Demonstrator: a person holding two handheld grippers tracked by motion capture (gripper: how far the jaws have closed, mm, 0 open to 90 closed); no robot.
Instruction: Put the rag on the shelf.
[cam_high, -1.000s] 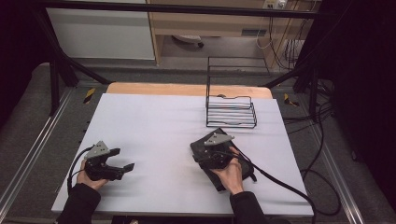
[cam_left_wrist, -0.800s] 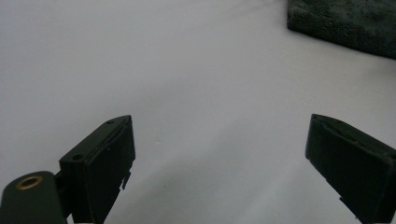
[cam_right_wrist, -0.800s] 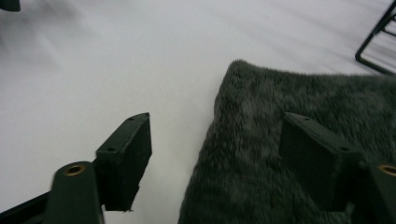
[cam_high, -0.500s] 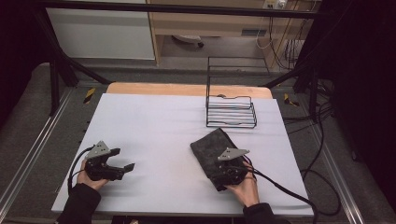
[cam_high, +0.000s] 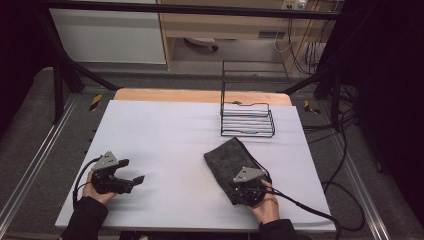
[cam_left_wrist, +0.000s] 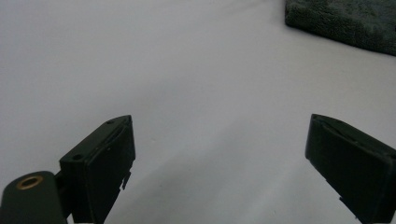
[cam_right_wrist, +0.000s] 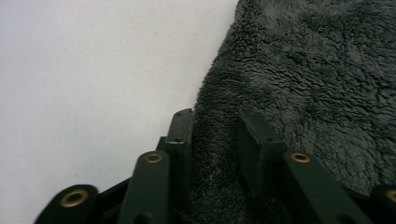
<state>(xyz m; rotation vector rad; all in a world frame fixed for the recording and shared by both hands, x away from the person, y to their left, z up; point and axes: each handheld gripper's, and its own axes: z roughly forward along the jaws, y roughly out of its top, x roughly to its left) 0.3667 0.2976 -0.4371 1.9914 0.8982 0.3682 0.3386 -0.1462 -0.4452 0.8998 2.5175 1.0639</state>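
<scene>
The dark grey fleecy towel (cam_high: 231, 161) lies folded flat on the white counter (cam_high: 170, 130), near the right front, just before the black wire rack (cam_high: 247, 119). The right tool (cam_high: 246, 189) sits low at the towel's near edge; its jaws have just been closing and now pinch a ridge of pile (cam_right_wrist: 212, 154), seemingly to lift that edge. The left tool (cam_high: 131, 179) rests well apart at the left front, jaws wide and empty, hand low on the counter.
</scene>
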